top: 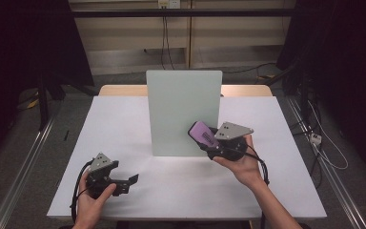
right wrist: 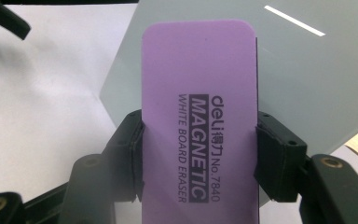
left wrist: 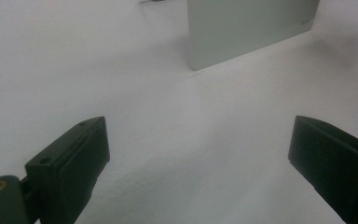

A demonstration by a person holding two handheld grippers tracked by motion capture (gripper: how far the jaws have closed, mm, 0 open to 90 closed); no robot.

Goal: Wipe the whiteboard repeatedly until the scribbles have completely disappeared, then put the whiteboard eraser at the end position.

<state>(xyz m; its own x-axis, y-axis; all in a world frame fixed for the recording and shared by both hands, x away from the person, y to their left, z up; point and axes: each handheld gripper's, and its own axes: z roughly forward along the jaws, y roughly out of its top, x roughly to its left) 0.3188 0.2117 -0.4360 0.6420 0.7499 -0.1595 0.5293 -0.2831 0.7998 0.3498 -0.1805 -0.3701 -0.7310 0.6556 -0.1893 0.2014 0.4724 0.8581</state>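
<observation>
Two tools were over the white counter (top: pixel 124 124), and only the right tool (top: pixel 205 138) carried something: its jaws were closed on the two long edges of a purple whiteboard eraser (top: pixel 203 133), holding it firmly. The eraser stood out beyond the jaw tips, with its long axis in line with the tool's own pointing direction. Just ahead of the eraser, and a little to the left as seen from above, stood the pale upright board (top: pixel 183 112) in the middle of the counter. The eraser's far end was very near the lower right part of the board's face, but whether it touched I could not tell. I judged that the coming move depended on this short gap, and on turning the flat side of the eraser toward the board.

The left tool (top: pixel 124 183) rested low near the person's edge of the counter, well apart from the board, with its jaws wide open and nothing between them.

From above, both hands and the whole board were visible. The right gripper view gave the printed label on the eraser (right wrist: pixel 198 126) and the pads (right wrist: pixel 133 154) pressing its sides. The left gripper view showed the board (left wrist: pixel 251 28) far ahead.
</observation>
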